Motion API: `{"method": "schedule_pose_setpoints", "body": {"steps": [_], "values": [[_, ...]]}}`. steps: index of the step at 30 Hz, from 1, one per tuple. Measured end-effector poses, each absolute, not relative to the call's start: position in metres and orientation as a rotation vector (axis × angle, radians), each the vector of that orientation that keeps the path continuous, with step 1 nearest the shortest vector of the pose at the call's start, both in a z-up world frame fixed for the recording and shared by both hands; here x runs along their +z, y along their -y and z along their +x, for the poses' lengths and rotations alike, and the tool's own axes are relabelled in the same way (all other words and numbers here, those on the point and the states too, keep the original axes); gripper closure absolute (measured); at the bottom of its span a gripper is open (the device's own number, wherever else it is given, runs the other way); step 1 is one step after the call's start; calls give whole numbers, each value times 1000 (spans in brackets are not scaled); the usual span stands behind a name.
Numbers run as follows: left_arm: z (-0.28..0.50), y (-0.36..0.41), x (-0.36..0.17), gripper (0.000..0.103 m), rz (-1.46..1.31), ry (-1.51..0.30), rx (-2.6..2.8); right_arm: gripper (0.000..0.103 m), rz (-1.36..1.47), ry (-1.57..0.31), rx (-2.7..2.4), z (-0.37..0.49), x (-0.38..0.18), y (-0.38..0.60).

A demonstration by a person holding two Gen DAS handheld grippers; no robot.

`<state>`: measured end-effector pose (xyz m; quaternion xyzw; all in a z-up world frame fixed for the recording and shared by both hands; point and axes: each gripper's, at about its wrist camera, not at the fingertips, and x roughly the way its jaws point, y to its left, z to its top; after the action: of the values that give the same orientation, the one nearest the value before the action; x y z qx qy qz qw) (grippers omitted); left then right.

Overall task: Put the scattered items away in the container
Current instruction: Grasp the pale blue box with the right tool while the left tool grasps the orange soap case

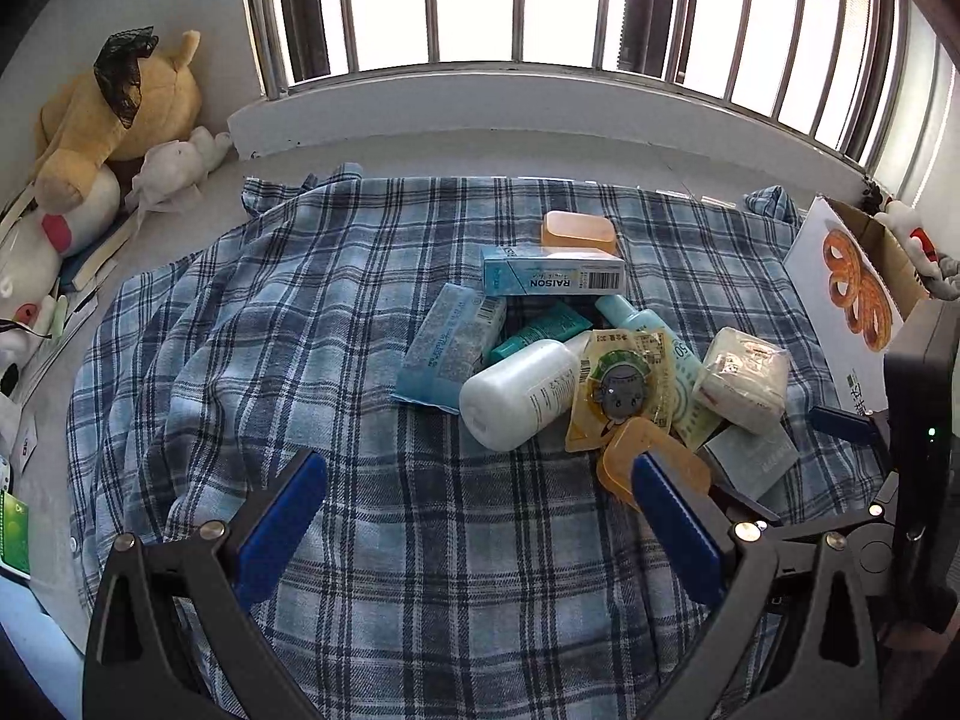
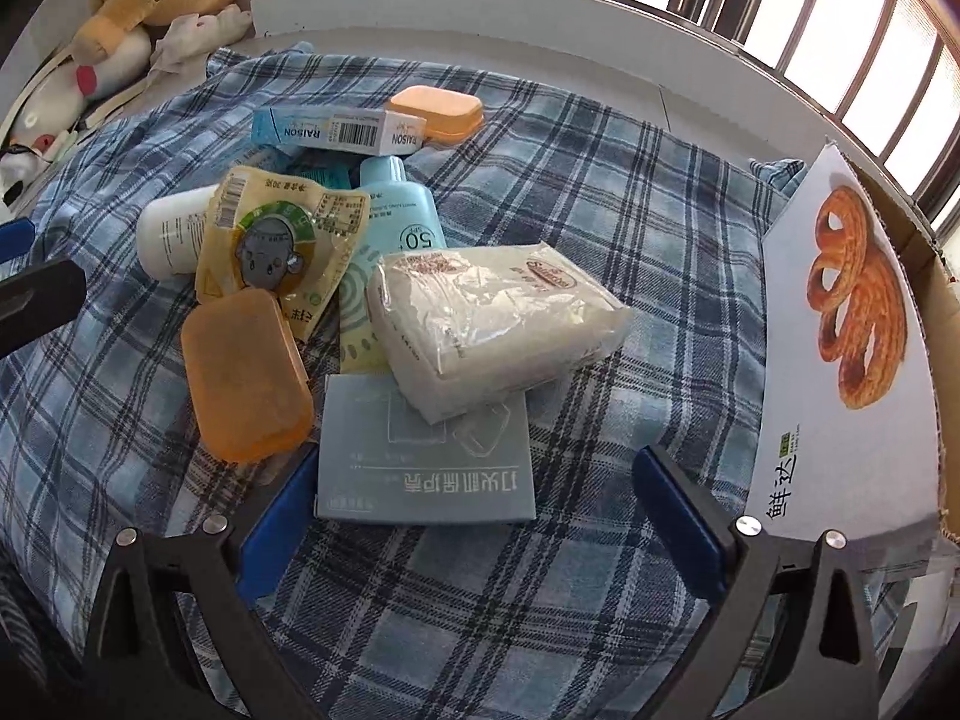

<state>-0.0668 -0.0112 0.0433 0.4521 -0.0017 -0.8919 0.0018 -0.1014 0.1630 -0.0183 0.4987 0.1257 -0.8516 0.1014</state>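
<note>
A pile of toiletries lies on the blue plaid cloth [image 1: 372, 570]: a white bottle [image 1: 519, 393], a RAISON carton [image 1: 555, 277], a yellow sachet [image 1: 621, 387], two orange cases [image 2: 246, 375] [image 2: 435, 114], a pale blue sunscreen bottle [image 2: 402, 210], a wrapped tissue pack [image 2: 492, 324] and a flat grey box [image 2: 426, 456]. My left gripper [image 1: 480, 522] is open over bare cloth, just short of the pile. My right gripper [image 2: 480, 516] is open, with the grey box's near edge between its fingers, close to the left one. The cardboard box [image 2: 852, 324], with a pastry picture on its flap, stands to the right.
Plush toys [image 1: 114, 114] and books crowd the left side by the wall. A barred window [image 1: 540, 6] and sill run along the back. The cardboard box's flap [image 1: 852, 288] leans toward the pile. A finger [image 2: 36, 300] of the left gripper shows at the right wrist view's left edge.
</note>
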Motion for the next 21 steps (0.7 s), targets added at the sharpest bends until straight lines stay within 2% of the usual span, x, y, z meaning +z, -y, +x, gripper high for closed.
{"method": "schedule_pose_setpoints", "body": {"steps": [1, 3, 4, 5, 14, 21], "values": [[-68, 9, 41, 0, 1427, 20, -2797, 8, 1462, -355, -2516, -101, -18, -164], [-70, 5, 35, 0, 1439, 39, -2784, 24, 1460, -292, -2498, -101, -15, -166], [-70, 3, 33, 0, 1445, 41, -2781, 38, 1457, -269, -2494, -100, -14, -167], [-70, 1, 31, 0, 1451, 43, -2784, 40, 1455, -274, -2499, -100, -13, -167], [-71, -18, 23, 0, 1467, 47, -2876, 40, 1435, -350, -2474, -82, 2, -165], [-82, -44, 7, 0, 1504, 150, -2864, 40, 1479, -259, -2498, -56, -5, -188]]}}
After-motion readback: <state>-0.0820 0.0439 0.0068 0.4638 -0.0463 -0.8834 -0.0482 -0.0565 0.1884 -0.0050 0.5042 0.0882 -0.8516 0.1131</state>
